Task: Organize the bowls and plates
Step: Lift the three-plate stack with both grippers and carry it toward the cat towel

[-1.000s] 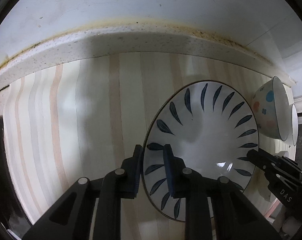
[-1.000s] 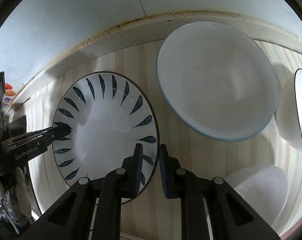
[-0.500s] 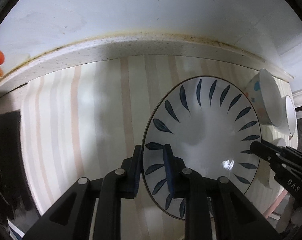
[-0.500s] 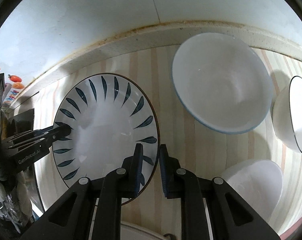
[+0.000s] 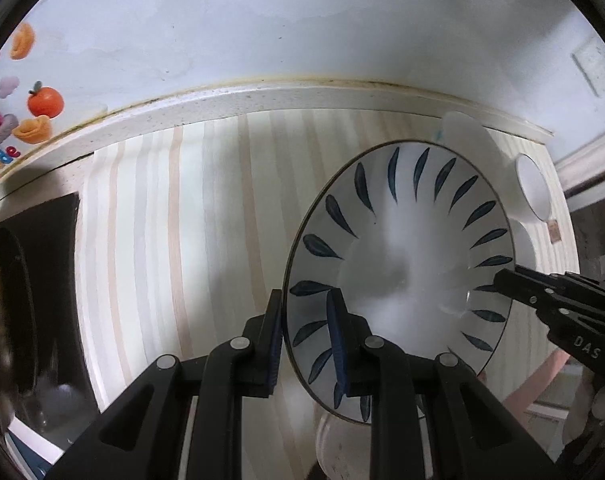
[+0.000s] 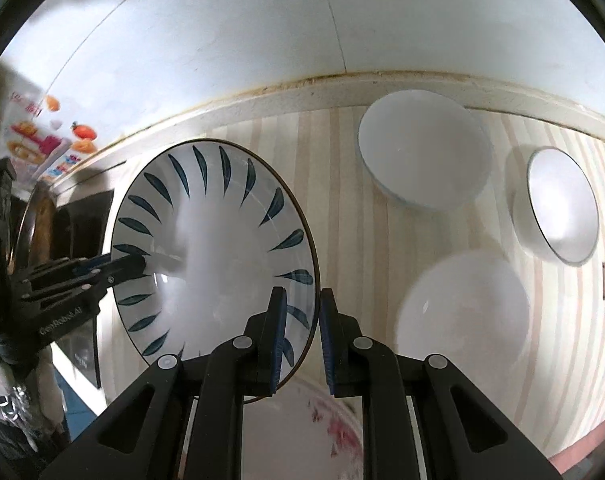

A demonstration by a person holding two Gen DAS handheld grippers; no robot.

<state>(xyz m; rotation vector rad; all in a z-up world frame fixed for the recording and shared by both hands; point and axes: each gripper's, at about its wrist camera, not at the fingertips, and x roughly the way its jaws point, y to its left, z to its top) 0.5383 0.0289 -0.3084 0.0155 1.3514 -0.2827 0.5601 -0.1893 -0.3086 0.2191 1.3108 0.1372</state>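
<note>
A white plate with dark blue leaf marks [image 5: 402, 272] is held in the air above the striped counter by both grippers. My left gripper [image 5: 306, 320] is shut on its left rim. My right gripper [image 6: 300, 316] is shut on its right rim, and the plate [image 6: 214, 256] fills the left of the right wrist view. The left gripper also shows in the right wrist view [image 6: 114, 268], and the right gripper in the left wrist view [image 5: 506, 280]. Each sits at the opposite rim.
On the counter stand a white bowl with a blue rim [image 6: 422, 152], a dark-rimmed white bowl [image 6: 558, 208] and a plain white bowl [image 6: 462, 312]. A pink-patterned dish [image 6: 302, 432] lies under the right gripper. A dark sink or stove [image 5: 34, 280] is at left. The wall runs behind.
The plate has risen with both grippers; the counter, bowls and back wall now look farther away and smaller. A pink-patterned dish has come into view below the right gripper.
</note>
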